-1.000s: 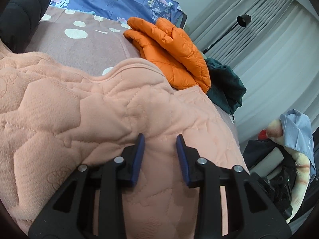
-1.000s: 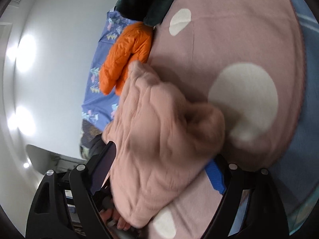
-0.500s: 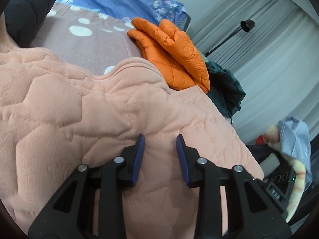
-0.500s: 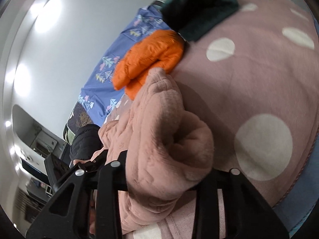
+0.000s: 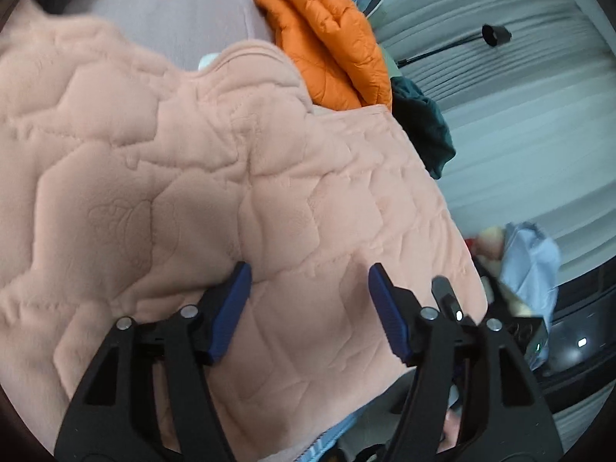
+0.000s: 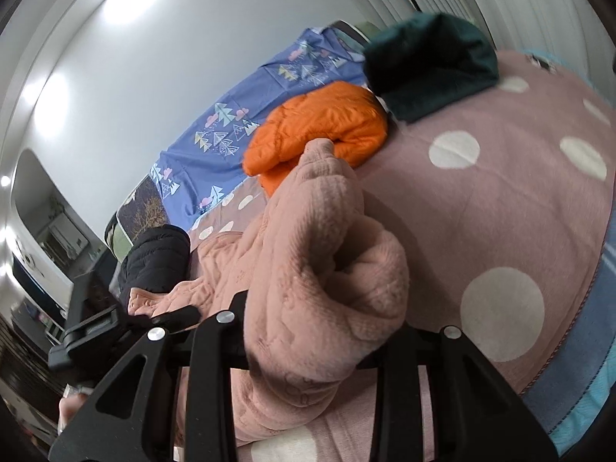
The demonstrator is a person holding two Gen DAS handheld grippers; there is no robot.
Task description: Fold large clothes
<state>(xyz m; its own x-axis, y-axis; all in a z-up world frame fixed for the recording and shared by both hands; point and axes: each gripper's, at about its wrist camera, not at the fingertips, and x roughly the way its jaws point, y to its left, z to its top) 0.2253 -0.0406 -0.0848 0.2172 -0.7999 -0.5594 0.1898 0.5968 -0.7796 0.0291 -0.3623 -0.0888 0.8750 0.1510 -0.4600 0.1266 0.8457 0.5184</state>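
Observation:
A large peach quilted fleece garment lies spread over the bed and fills most of the left wrist view. My left gripper is open just above it, its blue pads wide apart and holding nothing. In the right wrist view a bunched fold of the same garment fills the space between the fingers of my right gripper, which is shut on it. The right fingertips are hidden by the fabric.
The bed has a mauve polka-dot blanket. An orange puffer jacket and a dark green garment lie at its far side, a black jacket at the head. A blue patterned sheet, curtains and a black lamp stand behind.
My left gripper has opened wider and lifted off the garment. My right gripper has closed on the bunched fabric and swung so that more of the bed and wall shows.

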